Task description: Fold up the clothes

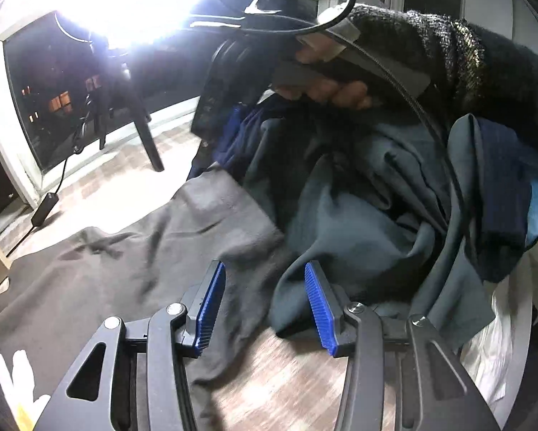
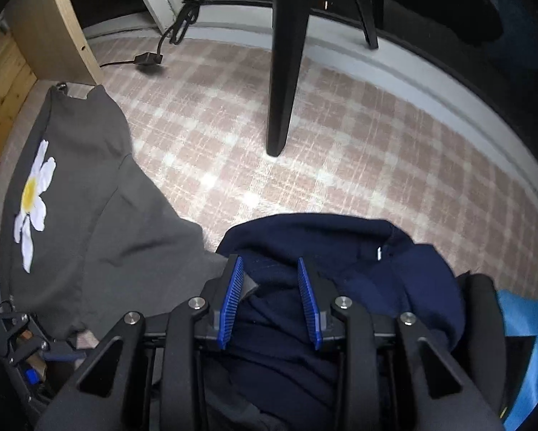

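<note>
Daisy shirt (image 2: 89, 215) flat on floor (image 2: 305, 143); hoodie (image 2: 341, 251) right of it; chair leg (image 2: 283, 72) behind.

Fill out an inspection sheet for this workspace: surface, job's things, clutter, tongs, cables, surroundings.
Surface: checked carpet, partly covered by clothes.
Job's things: grey top with a daisy print lies spread on the carpet; navy garment heaped beside it; teal-grey garment crumpled in a pile with a white piece and a light blue piece.
Clutter: nothing seen beyond the clothes.
Tongs: left tongs open, nothing between the pads; right tongs open above the navy garment, not pressing it.
Cables: black cord with adapter block on the carpet near the wall; another cable crosses by the person's hand.
Surroundings: black chair leg, dark window, wooden furniture.
</note>
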`<state>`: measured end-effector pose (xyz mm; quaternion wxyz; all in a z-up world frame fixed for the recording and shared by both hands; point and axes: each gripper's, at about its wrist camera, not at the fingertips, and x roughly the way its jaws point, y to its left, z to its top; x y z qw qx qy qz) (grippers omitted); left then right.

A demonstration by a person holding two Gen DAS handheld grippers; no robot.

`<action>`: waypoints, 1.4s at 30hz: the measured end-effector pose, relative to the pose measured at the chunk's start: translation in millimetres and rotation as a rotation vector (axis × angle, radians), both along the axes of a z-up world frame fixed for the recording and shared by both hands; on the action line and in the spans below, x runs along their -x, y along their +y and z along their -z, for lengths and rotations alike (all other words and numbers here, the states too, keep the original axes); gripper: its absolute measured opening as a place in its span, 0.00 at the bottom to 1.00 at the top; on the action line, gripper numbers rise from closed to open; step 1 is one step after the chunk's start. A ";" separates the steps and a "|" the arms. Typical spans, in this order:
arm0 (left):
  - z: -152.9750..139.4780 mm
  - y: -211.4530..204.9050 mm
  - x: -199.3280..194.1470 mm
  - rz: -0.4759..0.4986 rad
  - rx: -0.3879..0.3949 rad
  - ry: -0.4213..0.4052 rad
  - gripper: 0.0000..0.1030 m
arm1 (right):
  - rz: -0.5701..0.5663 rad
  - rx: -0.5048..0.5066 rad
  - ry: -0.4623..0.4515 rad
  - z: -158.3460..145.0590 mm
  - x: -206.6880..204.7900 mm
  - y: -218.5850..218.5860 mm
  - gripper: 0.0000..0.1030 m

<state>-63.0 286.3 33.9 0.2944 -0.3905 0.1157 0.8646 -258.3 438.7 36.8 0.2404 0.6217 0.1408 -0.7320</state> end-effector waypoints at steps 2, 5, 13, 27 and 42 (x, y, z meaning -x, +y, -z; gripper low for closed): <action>5.2 4.1 6.1 0.003 0.033 -0.007 0.43 | -0.022 -0.010 -0.020 4.3 0.4 -6.0 0.35; 16.9 14.6 15.4 0.031 0.037 -0.044 0.44 | -0.076 -0.034 -0.028 11.3 -8.1 -18.8 0.40; 14.3 -9.0 13.1 -0.028 -0.089 -0.126 0.01 | -0.094 0.080 0.071 -18.3 -23.0 -21.9 0.03; -0.7 -131.1 -21.6 -0.342 -0.277 -0.114 0.00 | -0.147 0.271 0.134 -63.1 -25.5 -136.7 0.03; 3.7 -171.5 -54.9 -0.461 -0.217 -0.122 0.00 | -0.110 0.272 0.108 -52.7 -60.0 -182.6 0.37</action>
